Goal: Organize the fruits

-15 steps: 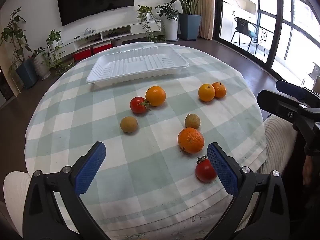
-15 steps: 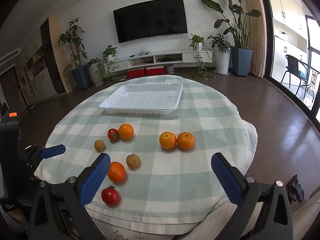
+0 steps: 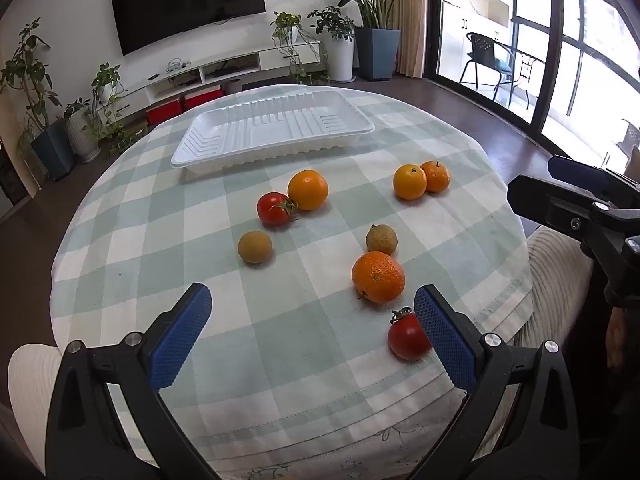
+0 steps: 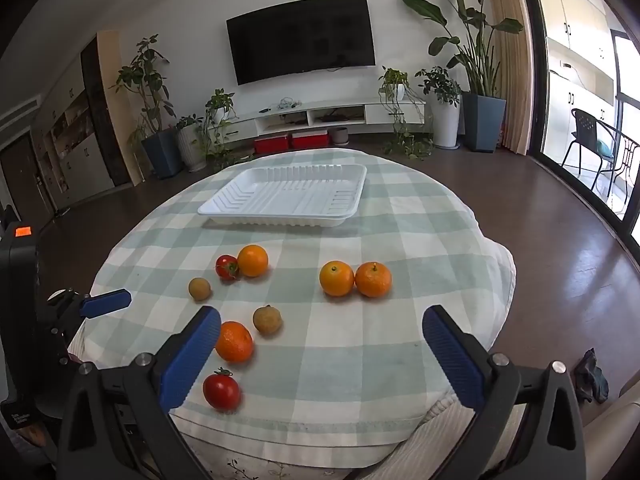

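Right gripper (image 4: 320, 354) jaws wide, nothing between them. White tray (image 4: 347, 206) empty. Nearer than tray: two oranges (image 4: 337, 278) touching, tomato (image 4: 227, 267) against another orange (image 4: 253, 260). Second tomato (image 4: 221, 391) farthest from tray.

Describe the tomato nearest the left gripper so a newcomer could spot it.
Start at the white tray at the far side of the checked tablecloth, then come back to the near edge. The near tomato lies there alone, just below a big rough orange; the other tomato touches a smooth orange.
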`<state>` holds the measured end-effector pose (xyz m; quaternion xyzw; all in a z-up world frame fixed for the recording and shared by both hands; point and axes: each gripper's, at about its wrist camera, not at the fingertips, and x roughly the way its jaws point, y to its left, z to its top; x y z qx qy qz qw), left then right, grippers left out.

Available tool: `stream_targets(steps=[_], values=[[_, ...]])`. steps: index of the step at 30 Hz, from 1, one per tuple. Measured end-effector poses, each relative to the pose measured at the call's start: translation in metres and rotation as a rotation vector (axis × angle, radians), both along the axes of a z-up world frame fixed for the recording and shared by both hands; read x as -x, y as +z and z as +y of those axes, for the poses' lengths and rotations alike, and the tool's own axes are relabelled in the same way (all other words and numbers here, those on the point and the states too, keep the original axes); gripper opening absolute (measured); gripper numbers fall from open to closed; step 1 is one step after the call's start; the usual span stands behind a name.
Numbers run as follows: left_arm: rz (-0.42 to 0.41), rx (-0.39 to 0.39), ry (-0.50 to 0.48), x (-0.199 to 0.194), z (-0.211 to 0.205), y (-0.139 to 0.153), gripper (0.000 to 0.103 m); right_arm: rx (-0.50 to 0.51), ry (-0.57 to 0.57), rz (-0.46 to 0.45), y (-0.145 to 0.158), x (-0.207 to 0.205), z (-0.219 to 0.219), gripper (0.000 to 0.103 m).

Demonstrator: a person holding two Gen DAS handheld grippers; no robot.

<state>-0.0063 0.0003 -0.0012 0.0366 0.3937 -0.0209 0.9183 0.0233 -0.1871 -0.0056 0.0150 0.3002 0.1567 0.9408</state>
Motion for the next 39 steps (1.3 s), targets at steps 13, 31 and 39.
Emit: stream_targets(steps=[13, 31, 39], values=[[0.003, -0.01, -0.001, -0.0006, -0.0067, -0.0018, 0.103, 0.0, 0.002, 0.001, 0.0, -0.0001, 0.0005, 0.103], [0.004, -0.01, -0.001, -0.0002, -0.0085, -0.0031, 0.103, 0.001, 0.002, 0.003, -0.0009, -0.0008, 0.0021, 0.103], [0.004, -0.009, -0.001, -0.0004, -0.0078, -0.0033, 0.103, 0.001, 0.001, 0.006, -0.0013, -0.0011, 0.0022, 0.103]])
